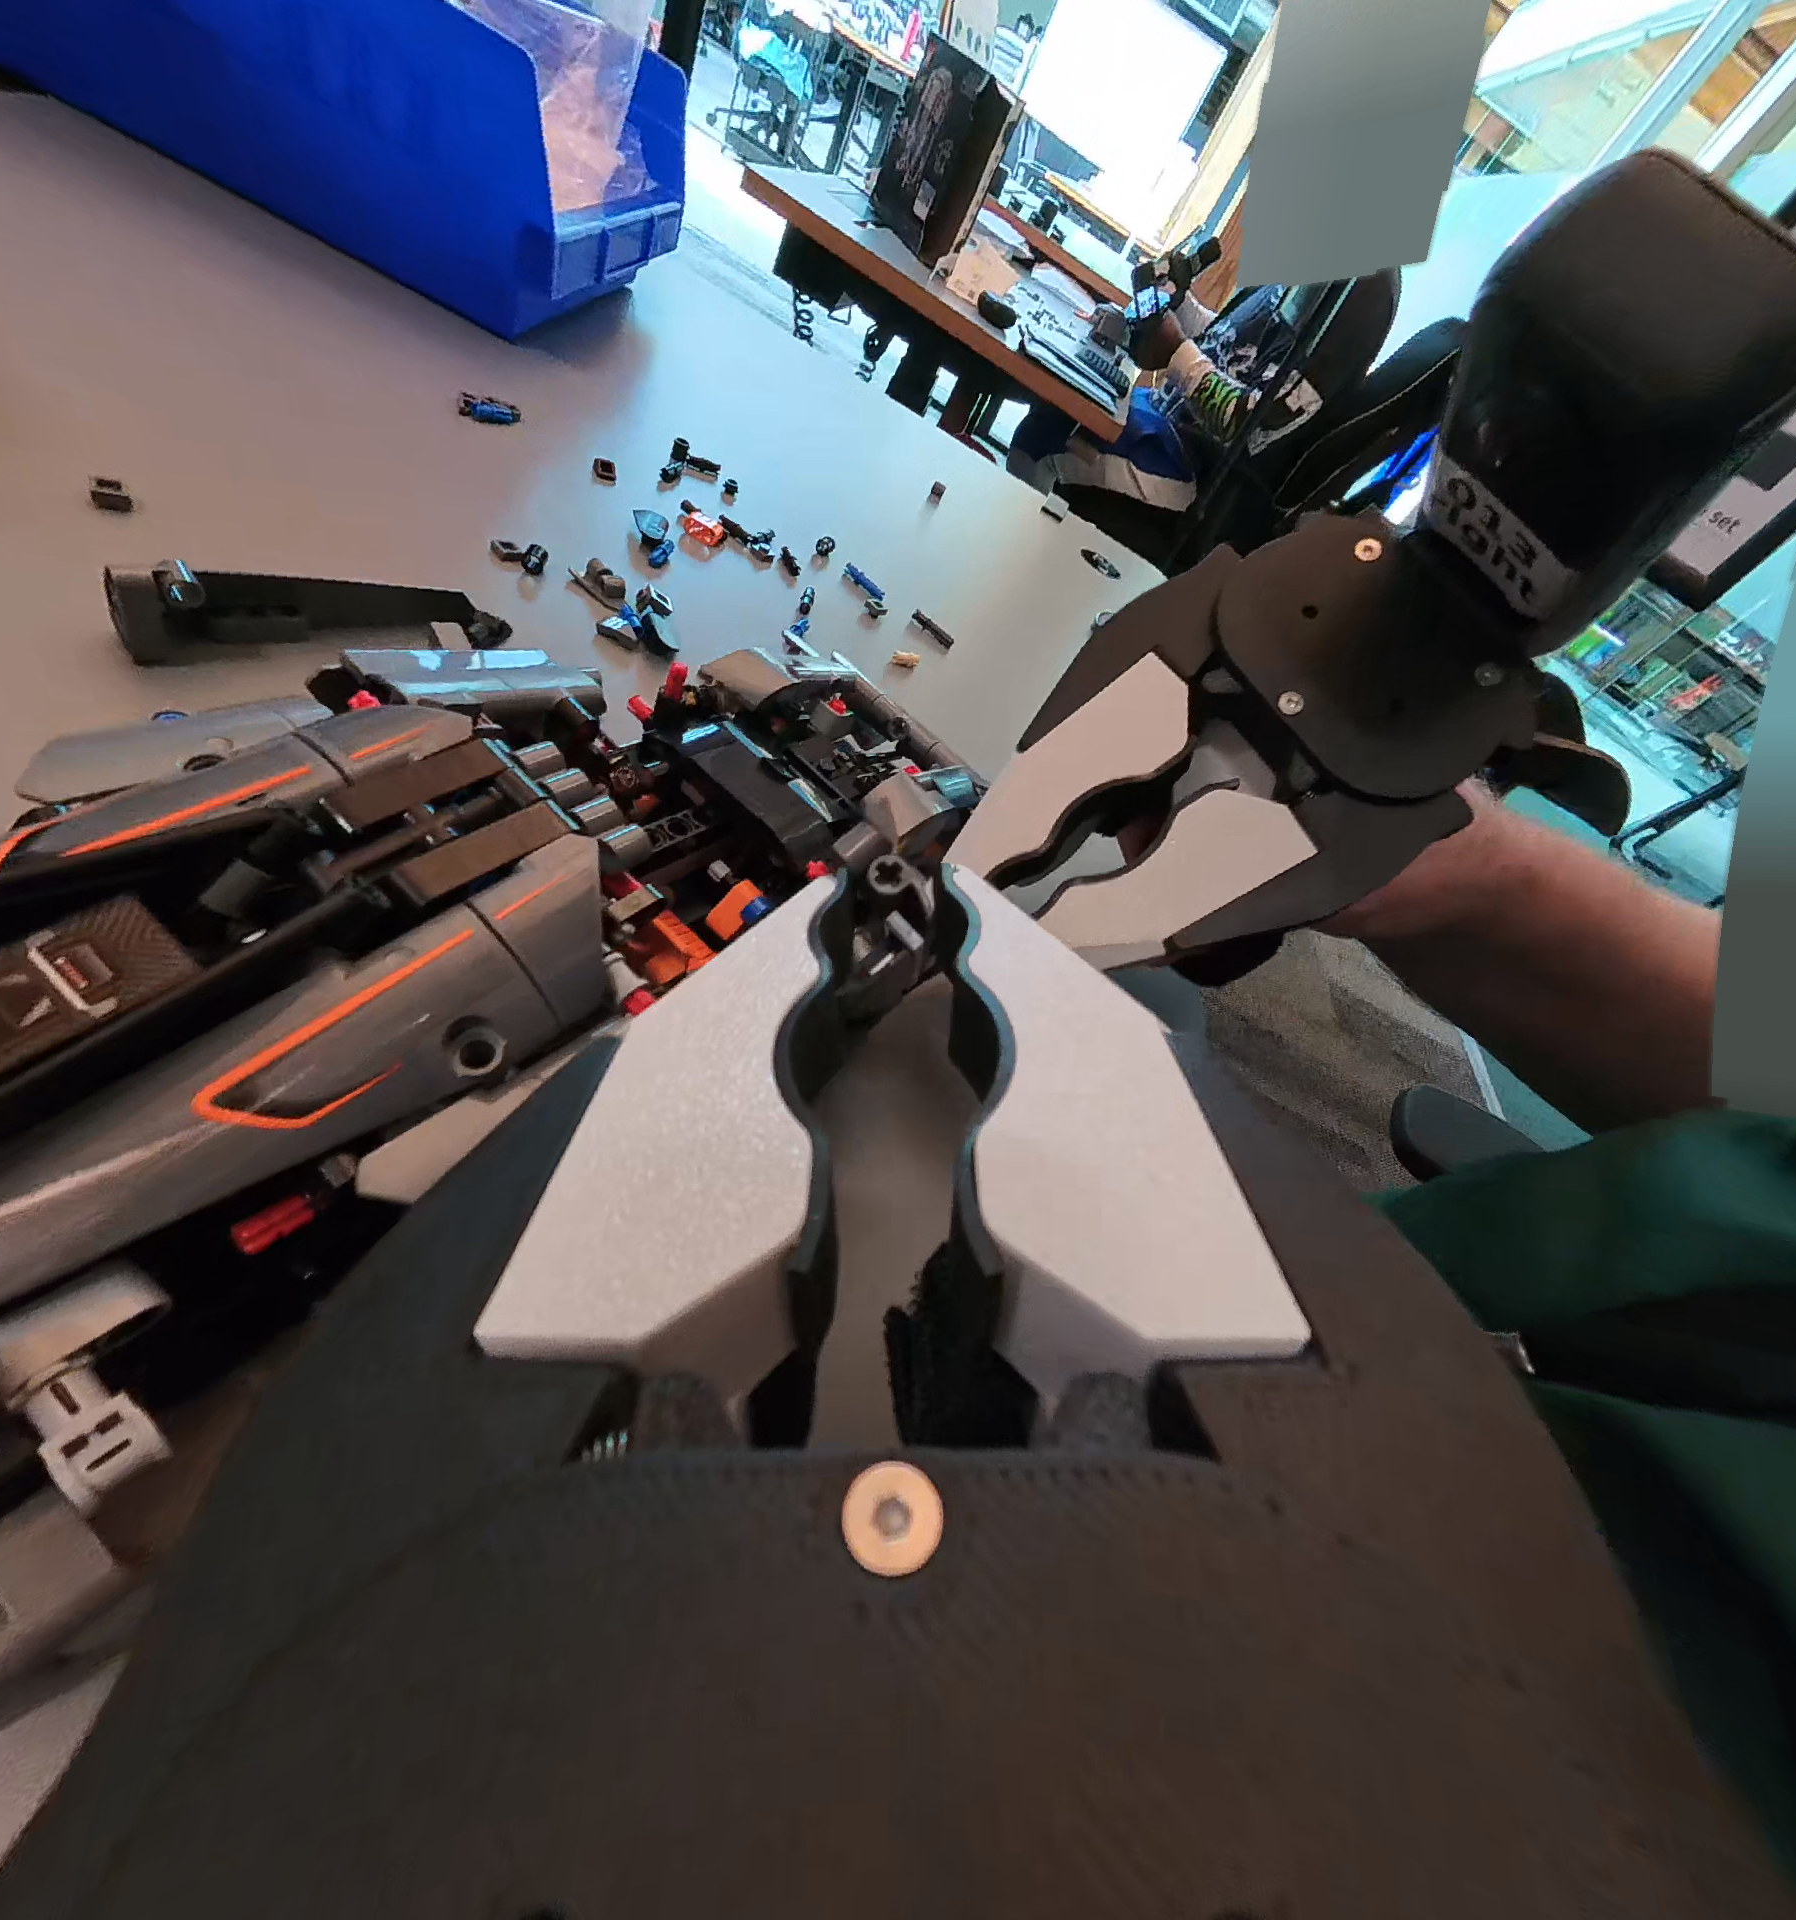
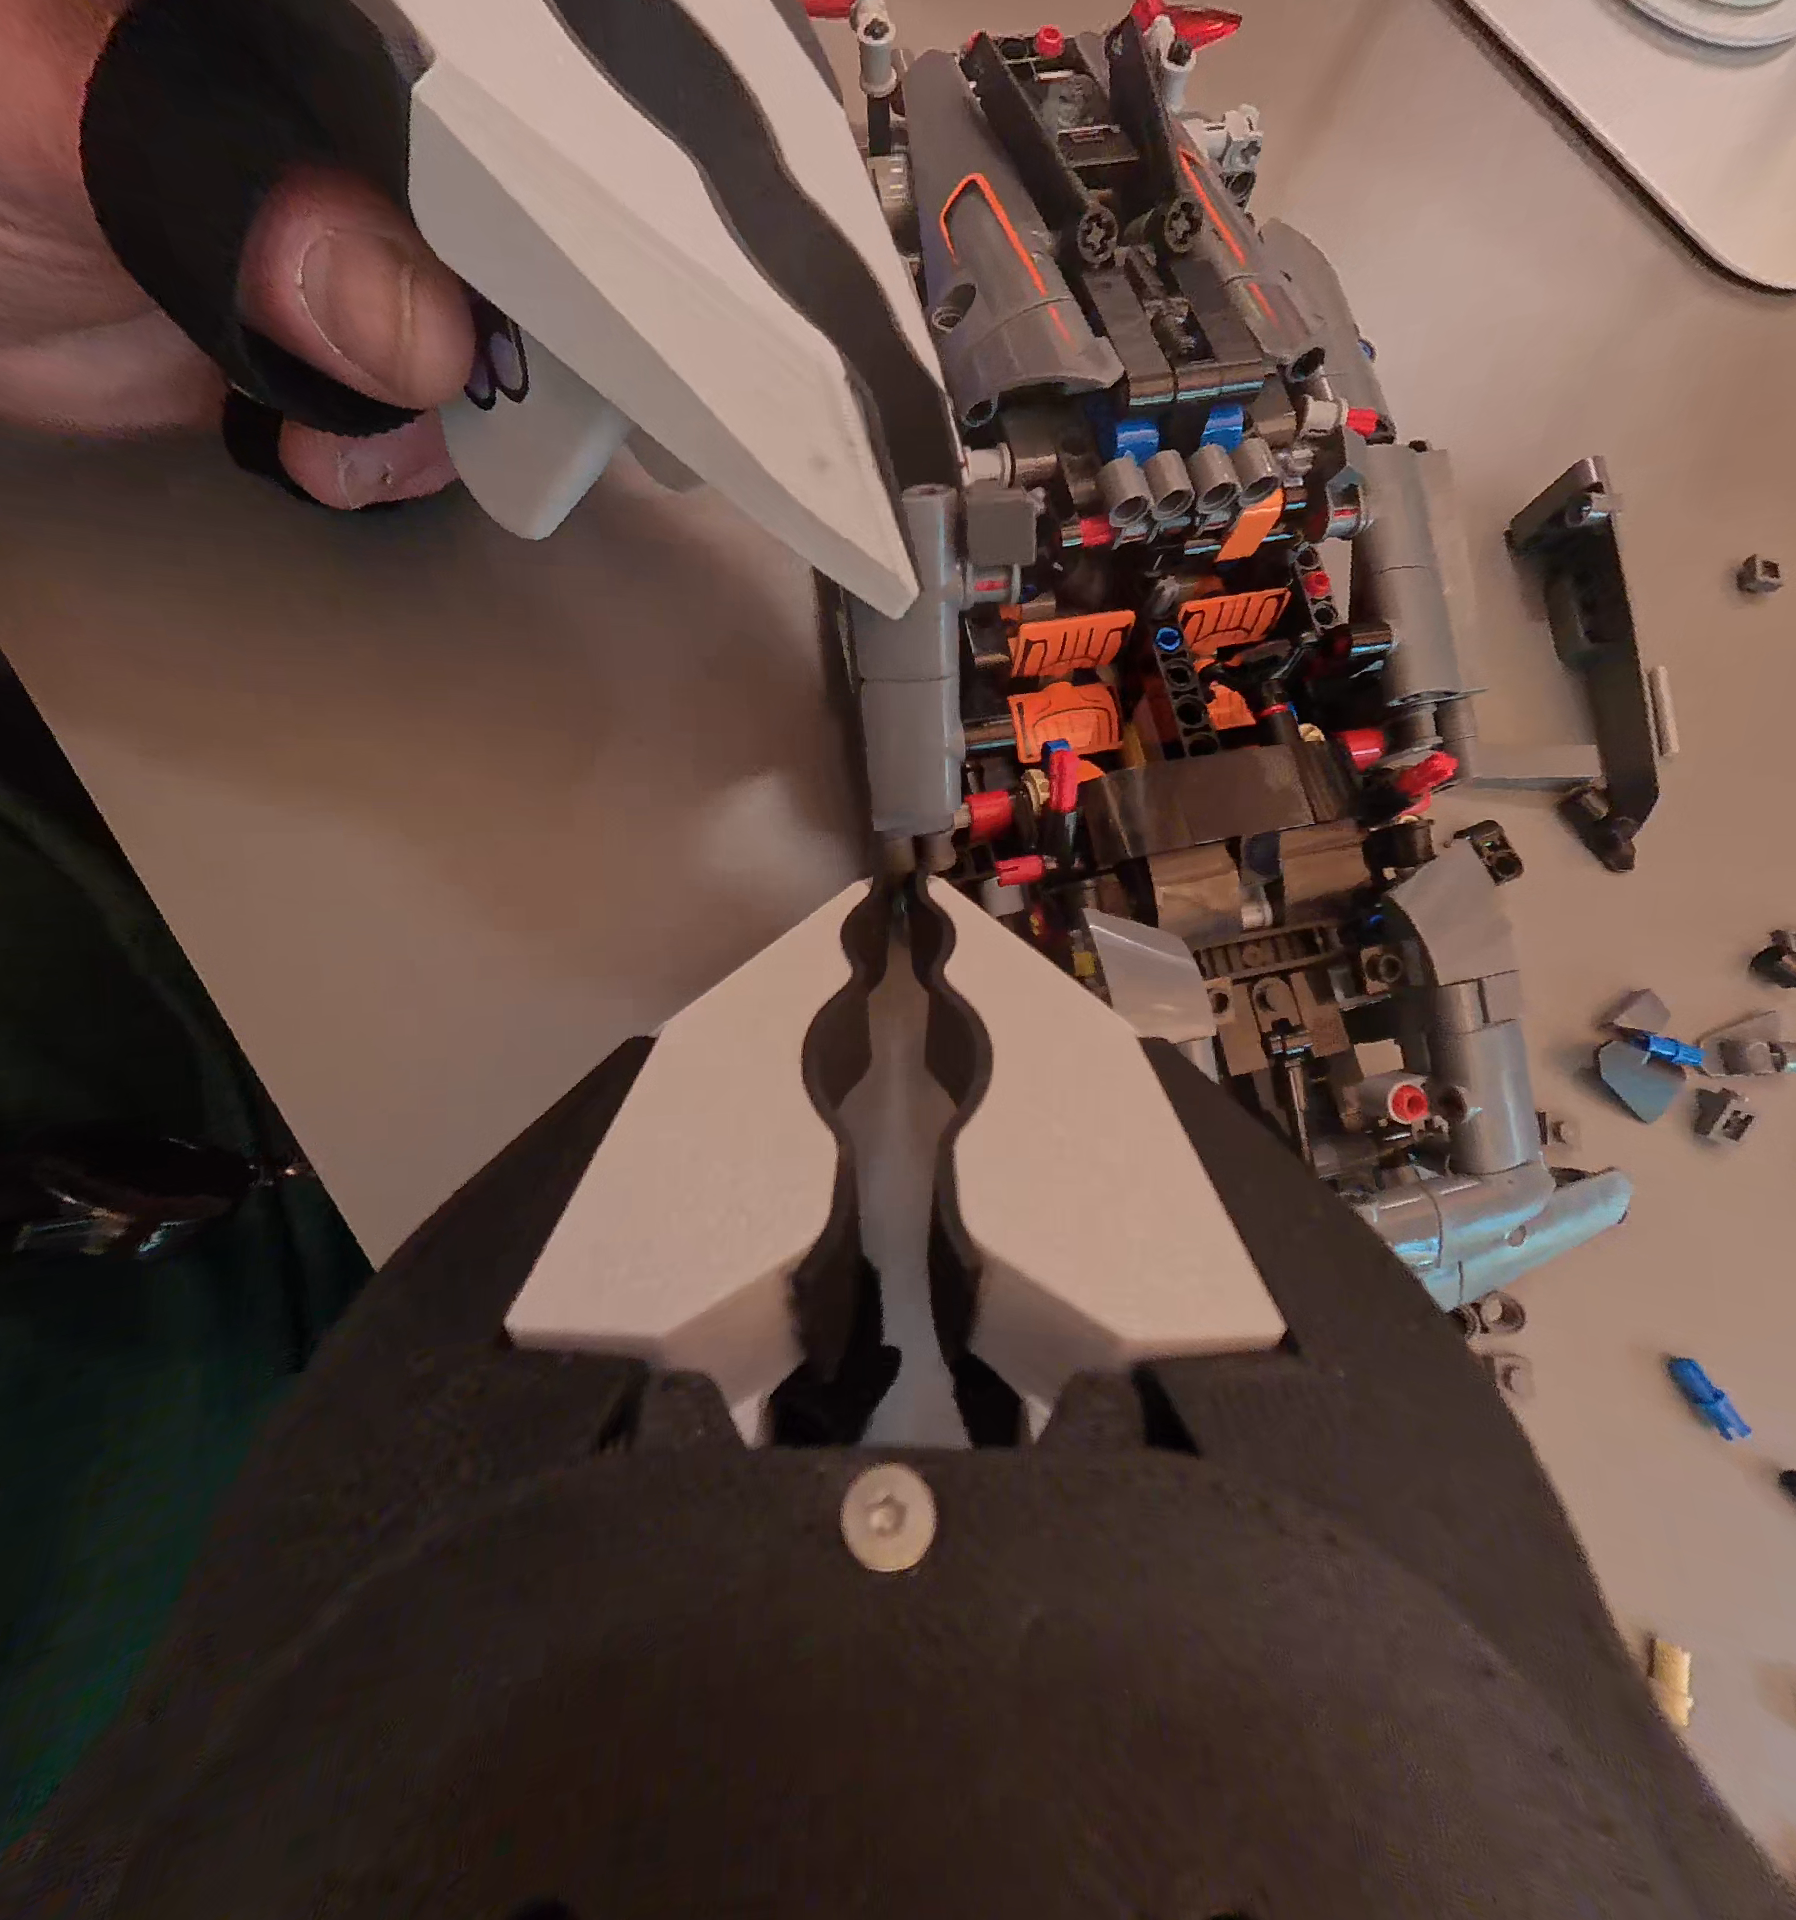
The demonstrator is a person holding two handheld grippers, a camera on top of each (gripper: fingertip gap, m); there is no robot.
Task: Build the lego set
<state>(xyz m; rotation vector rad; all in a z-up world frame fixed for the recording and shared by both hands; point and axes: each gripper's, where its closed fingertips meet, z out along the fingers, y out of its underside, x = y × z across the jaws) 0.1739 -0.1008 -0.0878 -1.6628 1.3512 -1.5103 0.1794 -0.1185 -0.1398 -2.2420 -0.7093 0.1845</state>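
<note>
A dark grey Lego car with orange stripes [image 1: 354,883] lies on the grey table; it also shows in the right wrist view [image 2: 1185,623]. My left gripper [image 1: 894,894] is shut on a dark connector piece [image 1: 889,878] at the car's near side. In the right wrist view the left gripper [image 2: 904,582] touches the car's grey side beam [image 2: 915,686]. My right gripper [image 2: 909,888] is shut on a small dark part at the end of that beam; from the left wrist view it [image 1: 993,878] comes in from the right, tips next to mine.
Several small loose pieces [image 1: 707,530] lie scattered beyond the car, also in the right wrist view [image 2: 1652,1049]. A long dark panel [image 1: 281,608] lies beside the car. A blue bin [image 1: 406,135] stands at the back. The table edge [image 2: 198,935] runs close by. My hands' fingertips stand some 6 centimeters from each other.
</note>
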